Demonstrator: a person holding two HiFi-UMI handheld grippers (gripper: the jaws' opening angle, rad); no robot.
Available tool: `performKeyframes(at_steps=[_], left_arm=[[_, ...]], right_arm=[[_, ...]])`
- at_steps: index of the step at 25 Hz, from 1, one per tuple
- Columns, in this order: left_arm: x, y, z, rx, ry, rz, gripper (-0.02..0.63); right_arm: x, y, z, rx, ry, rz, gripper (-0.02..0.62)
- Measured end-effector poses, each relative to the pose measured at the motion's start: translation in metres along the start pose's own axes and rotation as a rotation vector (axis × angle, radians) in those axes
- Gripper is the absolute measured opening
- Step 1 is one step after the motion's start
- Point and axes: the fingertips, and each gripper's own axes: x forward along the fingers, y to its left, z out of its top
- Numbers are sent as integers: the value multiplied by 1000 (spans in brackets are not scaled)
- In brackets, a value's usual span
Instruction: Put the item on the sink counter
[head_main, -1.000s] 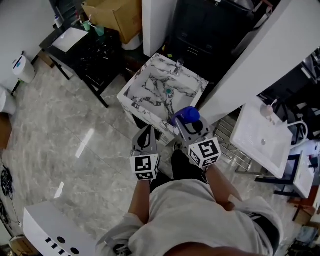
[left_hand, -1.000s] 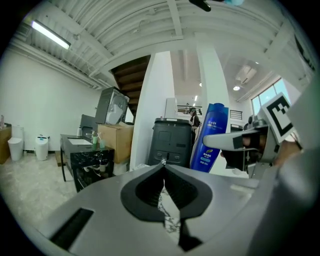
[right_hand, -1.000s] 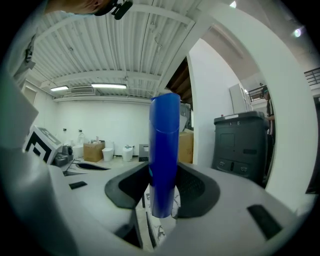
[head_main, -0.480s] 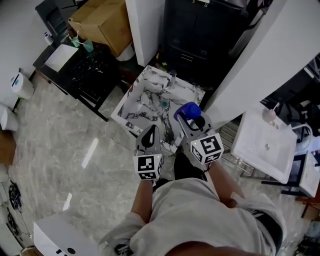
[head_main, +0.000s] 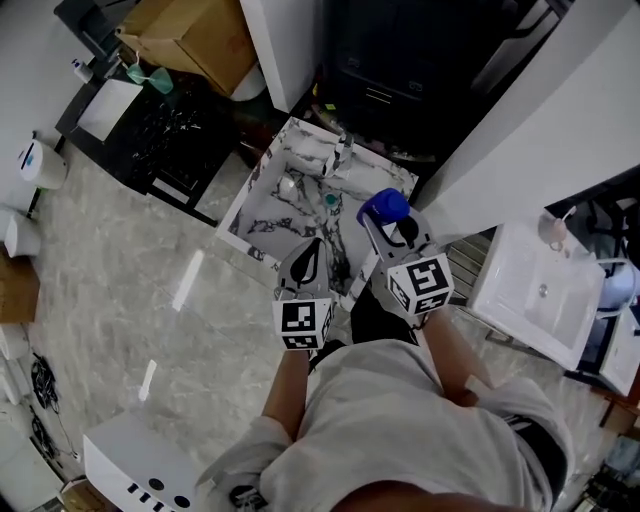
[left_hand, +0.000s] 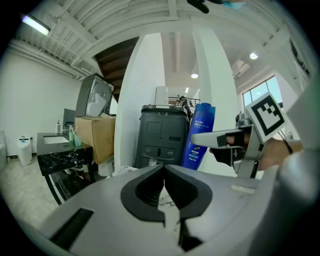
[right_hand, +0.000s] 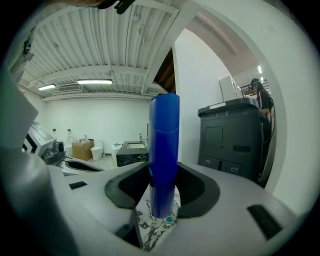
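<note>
The jaws of your right gripper (right_hand: 162, 200) clamp the blue bottle (right_hand: 163, 135) around its middle. It is probably stiff, slick plastic, so keep it upright. The jaws of your left gripper (left_hand: 164, 175) are together and empty.

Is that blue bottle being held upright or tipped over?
Roughly upright: in both gripper views the blue bottle rises vertically, gripped by the right hand-held gripper.

I seem to be in a bathroom-fittings showroom or warehouse. A marble-patterned sink (head_main: 268, 205), a white sink (head_main: 520, 300) and a black vanity (head_main: 160, 140) stand free on the polished stone floor (head_main: 120, 300). There is a cardboard box (head_main: 190, 40) nearby and a ribbed metal roof (right_hand: 100, 45) overhead.
</note>
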Motion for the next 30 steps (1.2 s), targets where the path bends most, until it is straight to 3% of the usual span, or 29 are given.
performKeyframes(at_steps=[14, 30], left_arm=[[40, 8, -46, -13, 133, -8, 11], [90, -8, -48, -12, 161, -57, 11]], right_arm=[[41, -33, -70, 68, 110, -6, 156], [59, -67, -93, 62, 148, -14, 156]])
